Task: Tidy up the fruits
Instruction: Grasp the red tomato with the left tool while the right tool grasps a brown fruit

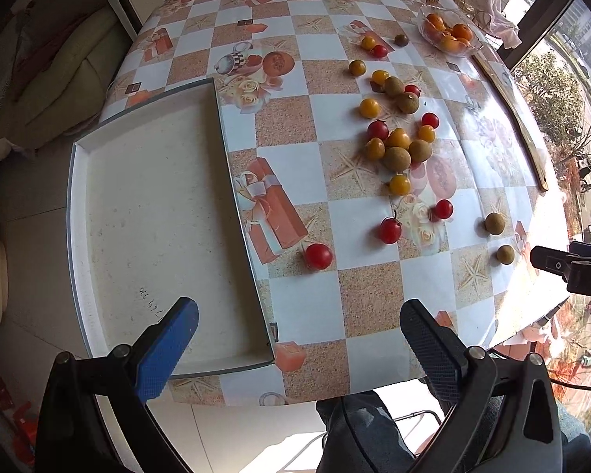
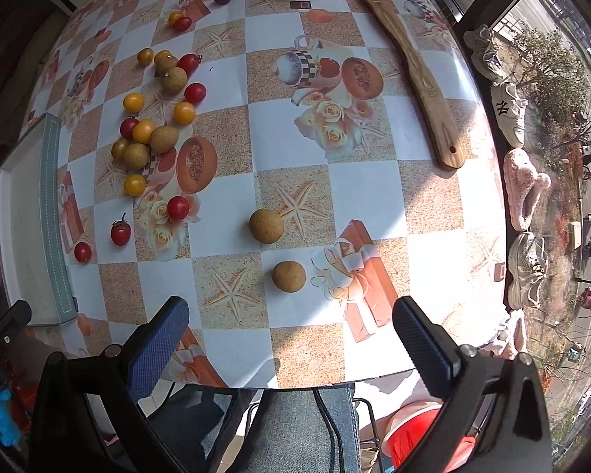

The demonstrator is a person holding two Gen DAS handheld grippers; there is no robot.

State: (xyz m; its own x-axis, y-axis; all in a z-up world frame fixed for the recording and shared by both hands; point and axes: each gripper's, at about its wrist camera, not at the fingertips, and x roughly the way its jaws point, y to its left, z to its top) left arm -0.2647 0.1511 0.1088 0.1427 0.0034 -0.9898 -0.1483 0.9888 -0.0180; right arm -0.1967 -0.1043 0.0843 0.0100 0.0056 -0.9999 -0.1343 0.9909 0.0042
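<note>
The left gripper [image 1: 297, 329] and the right gripper [image 2: 289, 329] both hover above the near table [image 2: 374, 205] edge, fingers wide apart, holding nothing.

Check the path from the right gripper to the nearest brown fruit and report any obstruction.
Nothing visible blocks it. The right gripper is open, and the nearest brown fruit lies just ahead on bare tablecloth, apart from the other fruit.

Red tomatoes [image 1: 318, 256], yellow tomatoes [image 1: 399, 184] and tan-brown longans [image 2: 266, 226] lie on the desk [image 2: 358, 193], checked white and sandy orange; the tray [image 1: 157, 213] is white.
</note>
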